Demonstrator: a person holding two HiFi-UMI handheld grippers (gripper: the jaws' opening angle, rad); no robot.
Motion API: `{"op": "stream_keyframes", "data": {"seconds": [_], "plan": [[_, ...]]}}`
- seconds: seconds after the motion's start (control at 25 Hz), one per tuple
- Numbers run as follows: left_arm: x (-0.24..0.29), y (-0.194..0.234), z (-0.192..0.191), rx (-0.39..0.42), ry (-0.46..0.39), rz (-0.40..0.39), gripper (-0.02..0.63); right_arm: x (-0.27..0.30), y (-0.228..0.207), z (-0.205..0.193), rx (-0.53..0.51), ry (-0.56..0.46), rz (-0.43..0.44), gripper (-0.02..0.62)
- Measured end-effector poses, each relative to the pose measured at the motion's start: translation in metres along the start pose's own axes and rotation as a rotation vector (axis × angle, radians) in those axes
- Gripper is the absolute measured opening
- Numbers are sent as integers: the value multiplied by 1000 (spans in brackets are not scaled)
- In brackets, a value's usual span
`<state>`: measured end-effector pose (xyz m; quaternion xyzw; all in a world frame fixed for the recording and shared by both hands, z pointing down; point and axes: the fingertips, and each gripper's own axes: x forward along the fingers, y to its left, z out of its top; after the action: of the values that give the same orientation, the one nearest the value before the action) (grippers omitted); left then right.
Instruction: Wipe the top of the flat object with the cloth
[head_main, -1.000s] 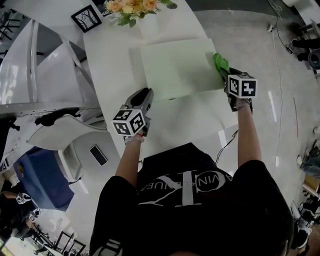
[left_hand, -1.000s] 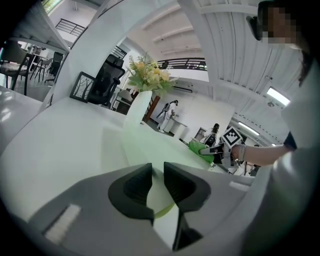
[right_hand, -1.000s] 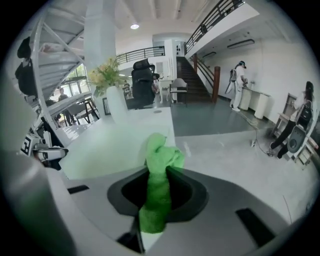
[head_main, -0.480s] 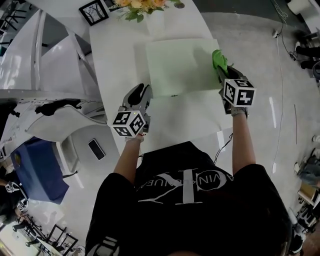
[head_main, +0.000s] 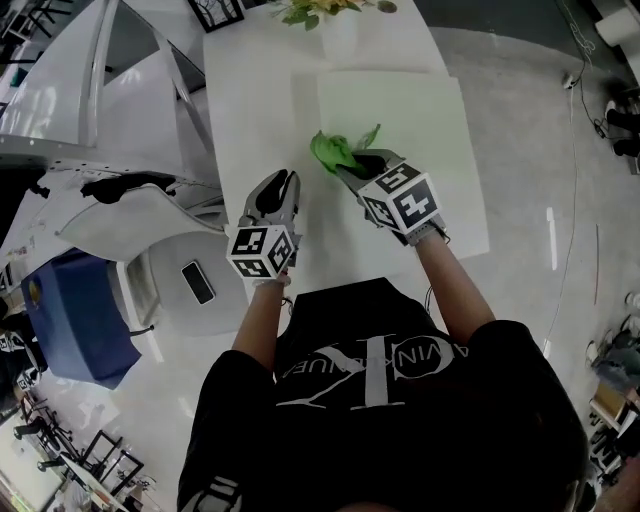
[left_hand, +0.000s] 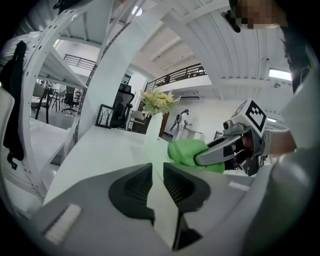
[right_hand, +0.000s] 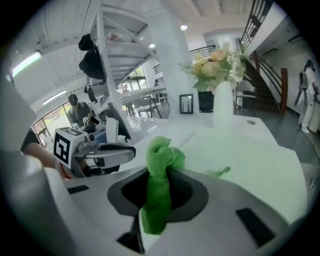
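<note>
A pale green flat board (head_main: 410, 115) lies on the white table (head_main: 250, 90). A bright green cloth (head_main: 335, 152) rests bunched at the board's near left corner, with my right gripper (head_main: 352, 168) shut on it. In the right gripper view the cloth (right_hand: 160, 160) fills the jaws, and the board (right_hand: 250, 150) stretches ahead. My left gripper (head_main: 277, 186) hovers over bare table just left of the cloth. Its jaws have just been closing and now stand a narrow gap apart with nothing between them (left_hand: 158, 172). The left gripper view shows the cloth (left_hand: 185, 152) to the right.
A white vase of flowers (head_main: 325, 10) and a black picture frame (head_main: 215, 10) stand at the table's far end. White chairs (head_main: 140, 230) crowd the left side, and a phone (head_main: 197, 282) lies on one. A blue object (head_main: 75, 320) sits lower left.
My right gripper has swept the cloth from the board's right edge leftward to its near left corner. The left gripper has shifted only slightly.
</note>
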<state>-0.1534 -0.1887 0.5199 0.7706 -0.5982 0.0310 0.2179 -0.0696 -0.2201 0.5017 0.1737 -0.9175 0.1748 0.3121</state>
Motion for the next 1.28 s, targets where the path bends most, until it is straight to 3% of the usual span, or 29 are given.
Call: {"op": "stream_keyframes", "data": {"seconds": [0.24,0.4,0.56,1.04,1.28], "plan": [[-16,15,-1,-11,-12,37,77,28,21,-12,-108,96,28,64],[-20,18,-2,-19,-11,40,77,22,17,-6,-64,77,31,64],[-12,10,-2,-15,-3,3,77,14,7,-10,-48,63,-35,64],[30,-40,-12,-17,89,-154,101,-7,-13,-19,127,-27,-100,64],[47,-49,-23,-6,165,-178,85,-7,-16,-25,85,-1,-130,64]]}}
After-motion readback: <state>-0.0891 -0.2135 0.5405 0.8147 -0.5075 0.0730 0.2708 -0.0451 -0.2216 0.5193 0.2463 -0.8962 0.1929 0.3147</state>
